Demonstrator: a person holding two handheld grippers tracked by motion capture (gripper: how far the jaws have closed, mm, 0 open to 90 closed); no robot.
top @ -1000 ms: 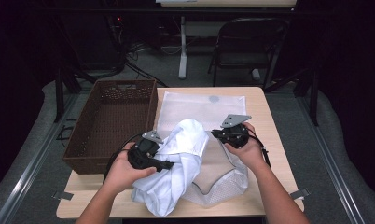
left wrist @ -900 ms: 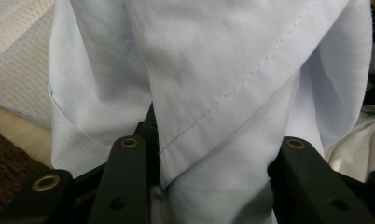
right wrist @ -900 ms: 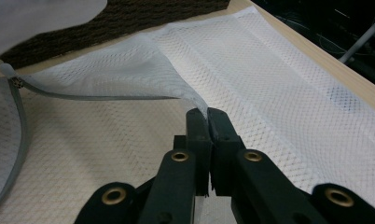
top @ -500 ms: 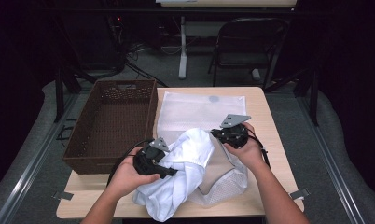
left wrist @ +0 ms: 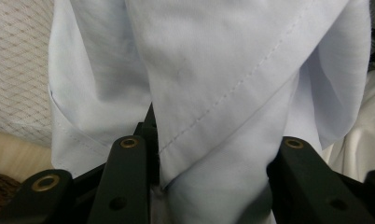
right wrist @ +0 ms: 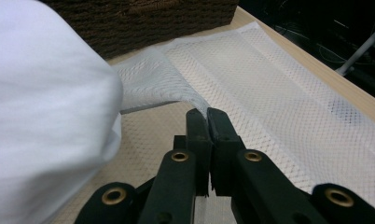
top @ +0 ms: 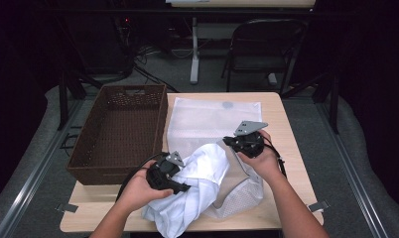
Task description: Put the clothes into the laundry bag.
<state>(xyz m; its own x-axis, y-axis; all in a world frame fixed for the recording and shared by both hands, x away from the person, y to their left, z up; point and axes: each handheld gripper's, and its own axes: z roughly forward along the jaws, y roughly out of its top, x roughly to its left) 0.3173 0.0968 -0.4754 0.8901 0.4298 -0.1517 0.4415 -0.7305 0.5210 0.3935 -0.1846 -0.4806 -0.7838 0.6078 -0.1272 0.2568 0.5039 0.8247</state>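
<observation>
From above, the left gripper [top: 180, 186] has a bunched pale shirt [top: 202, 173] near the table's [top: 282, 114] front edge, while the right gripper [top: 232, 142] pinches the rim of a white mesh bag [top: 237, 196] just beside it. A second mesh bag [top: 207, 119] lies flat toward the far edge, beside a brown basket [top: 118, 134] along the left edge.

The left gripper view has the shirt [left wrist: 213, 84] wedged between partly parted fingers [left wrist: 127, 177].

The right gripper view has the fingers [right wrist: 197, 130] closed tight on the bag's [right wrist: 162, 84] edge.
</observation>
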